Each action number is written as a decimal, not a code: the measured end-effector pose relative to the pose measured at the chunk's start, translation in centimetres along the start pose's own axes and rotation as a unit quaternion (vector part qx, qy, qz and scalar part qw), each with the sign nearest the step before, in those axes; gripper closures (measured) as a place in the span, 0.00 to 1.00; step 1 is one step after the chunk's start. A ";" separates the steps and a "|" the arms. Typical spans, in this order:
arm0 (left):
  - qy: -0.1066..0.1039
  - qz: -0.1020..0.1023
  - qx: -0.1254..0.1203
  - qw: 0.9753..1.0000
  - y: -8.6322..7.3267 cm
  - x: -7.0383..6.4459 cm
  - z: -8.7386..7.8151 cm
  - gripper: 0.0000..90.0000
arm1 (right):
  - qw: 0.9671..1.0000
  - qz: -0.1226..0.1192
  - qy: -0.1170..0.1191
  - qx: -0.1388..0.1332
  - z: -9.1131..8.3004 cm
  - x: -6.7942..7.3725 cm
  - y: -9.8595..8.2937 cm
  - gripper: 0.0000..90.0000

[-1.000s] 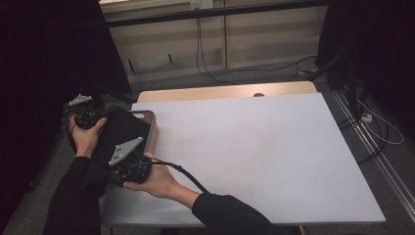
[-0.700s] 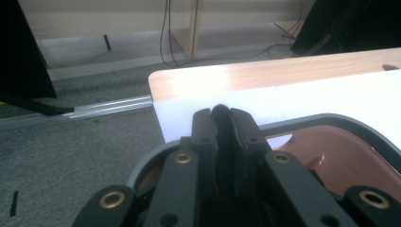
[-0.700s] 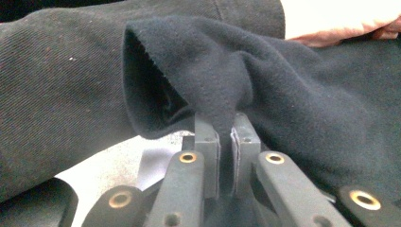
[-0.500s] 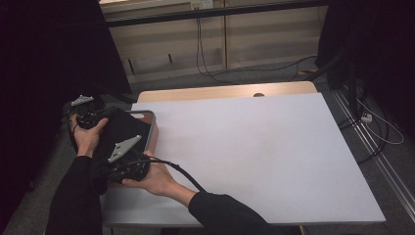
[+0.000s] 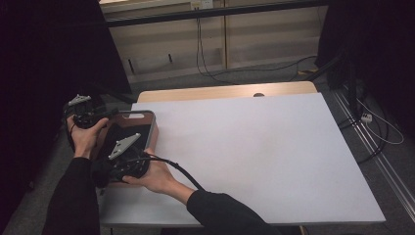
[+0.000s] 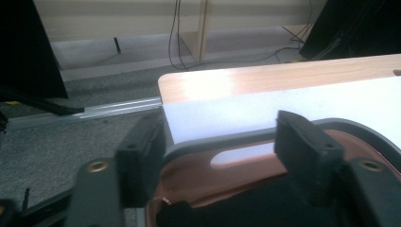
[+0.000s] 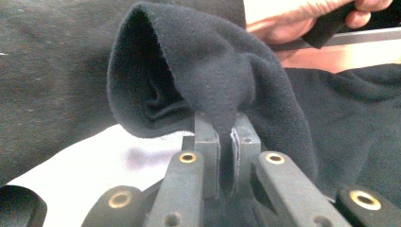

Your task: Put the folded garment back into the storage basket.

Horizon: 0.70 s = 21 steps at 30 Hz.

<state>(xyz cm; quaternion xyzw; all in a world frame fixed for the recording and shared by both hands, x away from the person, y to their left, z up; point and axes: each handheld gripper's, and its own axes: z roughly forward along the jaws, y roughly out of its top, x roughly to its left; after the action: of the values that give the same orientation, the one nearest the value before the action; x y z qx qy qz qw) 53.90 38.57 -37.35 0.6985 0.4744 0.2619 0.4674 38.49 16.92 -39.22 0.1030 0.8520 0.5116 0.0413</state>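
A dark cloth (image 7: 227, 71) lies in a brown tray (image 5: 149, 128) at the 9 o'clock edge of the white counter (image 5: 254, 152). The right hand-held gripper (image 5: 122, 164) sits at the near end of the tray. In the right gripper view its jaws are pressed almost together on a fold of the cloth, and the fold stands up like a little hood. The left hand-held gripper (image 5: 85, 113) is at the tray's far 9 o'clock corner, next to the handle hole. In the left gripper view its jaws stand wide apart, one on each side of the tray's grey rim (image 6: 227, 137), and they hold nothing. The person's left hand (image 7: 302, 23) shows past the cloth.
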 end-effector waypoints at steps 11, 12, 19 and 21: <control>-0.008 0.017 -0.004 1.000 0.1 0.1 -2.4 0.27 | 1.000 0.010 0.014 -0.009 1.0 0.0 0.6 0.89; -0.005 0.018 -0.005 1.000 0.0 0.1 -2.6 0.27 | 1.000 0.010 0.014 -0.009 1.0 0.0 0.6 0.89; 0.004 0.028 -0.013 1.000 -0.9 -0.1 -4.4 0.20 | 1.000 0.014 0.019 -0.011 -0.6 -0.1 -0.2 0.53; 0.006 0.032 -0.014 0.999 -1.2 -0.3 -5.0 0.19 | 1.000 0.016 0.017 -0.017 -1.4 -0.1 -0.6 0.50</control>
<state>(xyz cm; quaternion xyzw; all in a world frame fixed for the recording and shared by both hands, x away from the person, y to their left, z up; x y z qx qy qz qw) 49.18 40.43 -36.30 0.7050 0.4506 0.2876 0.4660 38.24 15.45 -39.14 0.1072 0.8420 0.5284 0.0205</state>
